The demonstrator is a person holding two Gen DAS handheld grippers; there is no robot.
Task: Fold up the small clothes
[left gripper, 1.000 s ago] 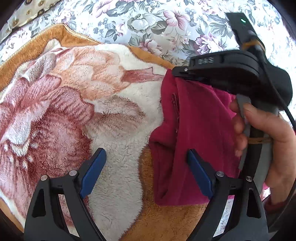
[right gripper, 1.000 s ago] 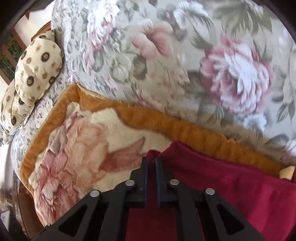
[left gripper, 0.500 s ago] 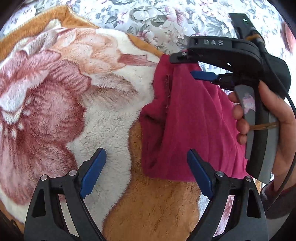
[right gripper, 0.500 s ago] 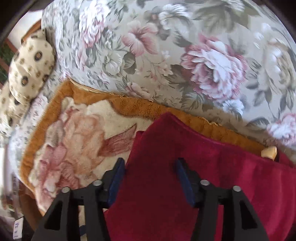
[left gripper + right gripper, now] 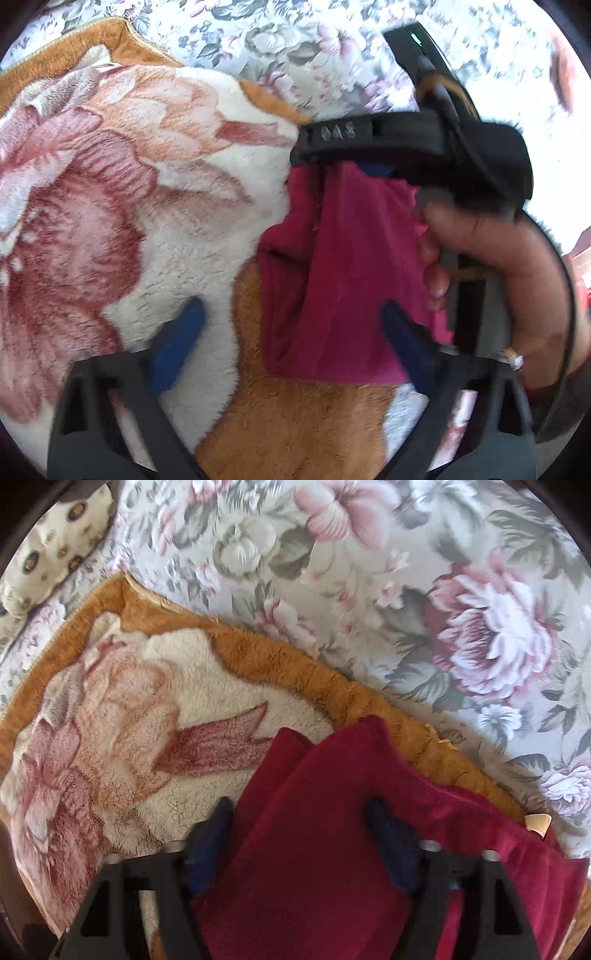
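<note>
Plush blanket (image 5: 177,686) with an orange-brown border and a large pink-and-cream flower motif (pile visibly fluffy), spread over a floral bedsheet (image 5: 369,565) printed with pink peonies and grey-green leaves. Cream cushion (image 5: 55,542) with dark round medallions, at upper left, resting on the bedsheet beyond the blanket's corner. Small tan tag (image 5: 537,823) at the blanket's right edge.

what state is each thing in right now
dark red fleece garment: partly folded, lying on the blanket
orange plush flower-print blanket: spread flat on the floral cover
left hand-held gripper: open, empty
right hand-held gripper: open, over the garment
cream dotted cushion: resting at the far edge
</note>
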